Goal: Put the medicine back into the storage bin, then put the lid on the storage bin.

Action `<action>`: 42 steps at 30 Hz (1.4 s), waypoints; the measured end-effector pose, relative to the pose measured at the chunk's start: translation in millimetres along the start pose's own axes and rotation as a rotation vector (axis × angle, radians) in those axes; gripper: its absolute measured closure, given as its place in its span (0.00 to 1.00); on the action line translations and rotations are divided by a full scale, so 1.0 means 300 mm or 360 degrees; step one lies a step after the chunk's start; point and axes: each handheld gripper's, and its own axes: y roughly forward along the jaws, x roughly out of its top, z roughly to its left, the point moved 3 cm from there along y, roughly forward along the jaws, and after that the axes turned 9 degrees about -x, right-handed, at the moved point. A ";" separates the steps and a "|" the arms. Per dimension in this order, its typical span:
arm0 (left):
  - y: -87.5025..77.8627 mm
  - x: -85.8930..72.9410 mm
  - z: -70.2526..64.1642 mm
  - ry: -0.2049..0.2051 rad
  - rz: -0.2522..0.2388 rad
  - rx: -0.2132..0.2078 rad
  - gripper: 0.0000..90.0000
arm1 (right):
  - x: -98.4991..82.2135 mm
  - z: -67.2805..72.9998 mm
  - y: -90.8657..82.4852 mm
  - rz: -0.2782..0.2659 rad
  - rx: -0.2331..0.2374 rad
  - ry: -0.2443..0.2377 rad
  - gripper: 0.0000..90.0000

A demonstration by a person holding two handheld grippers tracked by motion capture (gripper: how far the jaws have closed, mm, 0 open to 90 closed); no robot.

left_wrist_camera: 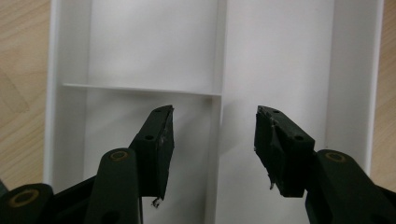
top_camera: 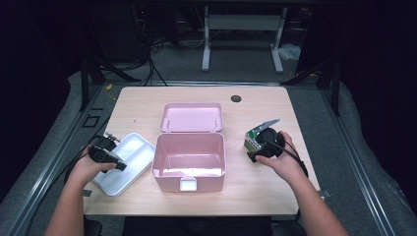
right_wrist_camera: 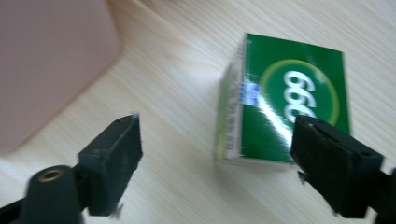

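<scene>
A white divided tray lies left of an open pink box. My left gripper hovers over the tray's near part. In the left gripper view its jaws stand wide open above the tray's dividers, with nothing between them. A small green carton with a white and yellow emblem lies flat on the table right of the pink box. My right gripper is just above it, open. In the right gripper view the green carton lies under the gap, nearer one jaw, and no pad presses on it.
The pink box's lid lies hinged open behind it, and the box interior looks bare. A corner of the pink box shows blurred at the left of the right gripper view. A round dark grommet sits near the table's far edge.
</scene>
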 end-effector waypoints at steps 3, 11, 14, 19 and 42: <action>-0.012 -0.001 -0.009 0.0006 -0.0020 -0.0018 0.51 | 0.025 -0.042 0.015 0.0086 -0.0043 0.0006 0.16; -0.031 -0.001 -0.019 -0.0014 -0.0091 -0.0033 0.46 | 0.075 -0.104 0.074 0.0251 0.0013 0.0068 0.04; -0.038 -0.003 -0.016 -0.0035 -0.0113 -0.0046 0.46 | 0.088 -0.118 0.094 0.0299 0.0034 0.0084 0.03; -0.045 -0.002 -0.021 -0.0032 -0.0129 -0.0040 0.44 | 0.108 -0.139 0.125 0.0369 0.0083 0.0098 0.02; -0.061 0.001 -0.041 0.0003 -0.0124 -0.0050 0.44 | 0.126 -0.165 0.224 0.0610 0.0154 0.0109 0.16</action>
